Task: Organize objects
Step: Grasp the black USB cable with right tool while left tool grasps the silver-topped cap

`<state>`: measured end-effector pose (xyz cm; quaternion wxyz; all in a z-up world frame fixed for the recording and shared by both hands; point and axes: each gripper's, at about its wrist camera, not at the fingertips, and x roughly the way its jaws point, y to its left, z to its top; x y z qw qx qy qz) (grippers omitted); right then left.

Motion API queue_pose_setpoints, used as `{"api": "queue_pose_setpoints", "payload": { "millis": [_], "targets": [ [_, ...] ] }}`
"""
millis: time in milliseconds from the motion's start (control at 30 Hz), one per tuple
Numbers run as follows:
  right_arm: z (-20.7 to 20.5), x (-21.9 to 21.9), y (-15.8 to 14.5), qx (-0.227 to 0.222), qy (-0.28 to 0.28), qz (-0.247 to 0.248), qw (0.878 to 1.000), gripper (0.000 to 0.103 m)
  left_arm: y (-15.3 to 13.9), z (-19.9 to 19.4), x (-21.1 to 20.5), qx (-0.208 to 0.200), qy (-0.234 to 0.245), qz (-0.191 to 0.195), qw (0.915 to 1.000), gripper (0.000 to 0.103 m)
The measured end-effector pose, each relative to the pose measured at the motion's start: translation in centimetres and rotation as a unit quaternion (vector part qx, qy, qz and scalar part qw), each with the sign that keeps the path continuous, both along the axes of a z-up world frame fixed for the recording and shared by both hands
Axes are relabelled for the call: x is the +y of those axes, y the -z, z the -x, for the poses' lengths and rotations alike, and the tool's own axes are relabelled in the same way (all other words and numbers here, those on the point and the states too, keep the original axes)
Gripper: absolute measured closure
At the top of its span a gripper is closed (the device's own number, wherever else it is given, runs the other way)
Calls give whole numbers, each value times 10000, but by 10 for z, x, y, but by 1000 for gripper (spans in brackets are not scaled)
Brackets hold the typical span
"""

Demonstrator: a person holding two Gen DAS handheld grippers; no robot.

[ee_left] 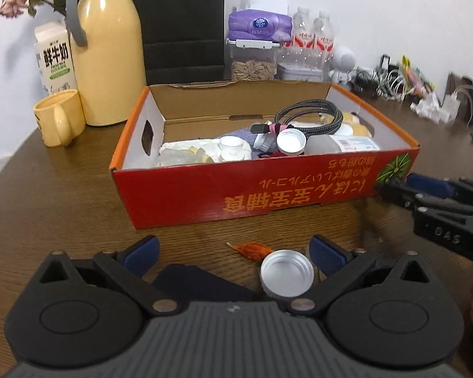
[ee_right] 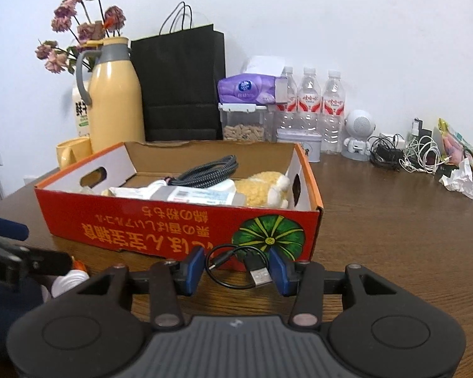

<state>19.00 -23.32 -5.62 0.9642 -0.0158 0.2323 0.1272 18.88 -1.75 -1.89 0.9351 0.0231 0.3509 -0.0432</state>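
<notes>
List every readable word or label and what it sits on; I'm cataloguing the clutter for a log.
"鲜牛奶": milk carton.
"DAS": right gripper, on its black body.
Orange print on the red box: upside down, Japanese, not reliably readable.
Tissue pack and water bottles: labels too blurred.

Beyond the left claw, the tall black paper bag ran off the picture's top edge. To that claw's right, the other black claw was cut by the frame's edge. Below-left of the right claw, a white ribbed plastic piece was mostly hidden. The small white cap inside the orange-red cardboard box was too blurred to identify.
</notes>
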Motion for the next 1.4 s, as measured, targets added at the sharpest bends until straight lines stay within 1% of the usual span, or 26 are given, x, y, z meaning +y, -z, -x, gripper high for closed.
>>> {"api": "queue_pose_setpoints", "payload": {
  "millis": [100, 133, 167, 200, 267, 300, 567, 733, 833, 900, 933, 967, 1000, 1067, 1100, 1133, 1200, 1233, 1333, 1367, 1400],
  "targets": [
    [3, -1, -2, -70, -53, -62, 9999, 58, -3, -1, -4, -9, 32, -218, 9998, 0],
    [4, -2, -3, -96, -69, -77, 9999, 58, -4, -2, -6, 6, 72, -294, 9995, 2],
    [5, -1, -4, -115, -80, -86, 9999, 58, -4, -2, -9, 41, 134, -382, 9992, 7],
    [6, -1, -4, -130, -93, -93, 9998, 58, -3, -3, -12, 94, 201, -480, 9986, 10],
    [8, -1, -5, -154, -111, -97, 9998, 58, -1, -5, -18, 199, 298, -620, 9974, 18],
    [9, -2, -5, -171, -122, -100, 9997, 58, 1, -6, -20, 251, 340, -652, 9970, 19],
    [12, -2, -7, -241, -158, -116, 9995, 58, 2, -10, -30, 604, 577, -711, 9940, 19],
    [15, -2, -8, -278, -182, -117, 9994, 58, 3, -11, -35, 805, 728, -943, 9896, 19],
    [15, -1, -8, -282, -177, -106, 9994, 58, 4, -12, -38, 917, 842, -952, 9876, 19],
    [15, -1, -8, -253, -156, -90, 9995, 58, 6, -14, -40, 958, 860, -1006, 9866, 23],
    [14, -2, -8, -220, -146, -88, 9996, 58, 7, -15, -40, 987, 862, -1013, 9862, 24],
    [13, -2, -7, -153, -151, -87, 9997, 54, 8, -16, -40, 1004, 869, -995, 9861, 24],
    [11, -2, -5, -47, -152, -72, 9998, 47, 8, -16, -40, 1011, 880, -982, 9861, 25],
    [4, -4, 1, 268, -71, -6, 9996, 43, 7, -17, -41, 1038, 939, -929, 9858, 36],
    [0, -5, 4, 436, -60, -4, 9990, 43, 6, -17, -41, 1063, 989, -899, 9853, 38],
    [-2, -6, 7, 549, -42, -19, 9985, 43, 6, -17, -42, 1071, 1035, -889, 9848, 43],
    [-6, -7, 10, 672, -24, -19, 9977, 43, 6, -16, -43, 1089, 1096, -879, 9841, 52],
    [-7, -6, 11, 722, -49, -18, 9974, 43, 7, -16, -43, 1119, 1104, -876, 9837, 61],
    [-11, -5, 16, 925, -143, -69, 9956, 44, 10, -18, -41, 1159, 1111, -796, 9838, 62],
    [-11, -6, 17, 918, -127, -89, 9957, 46, 10, -18, -40, 1153, 1104, -766, 9842, 62],
    [-11, -6, 17, 914, -117, -95, 9957, 55, 10, -18, -40, 1150, 1098, -741, 9845, 62]
  ]
}}
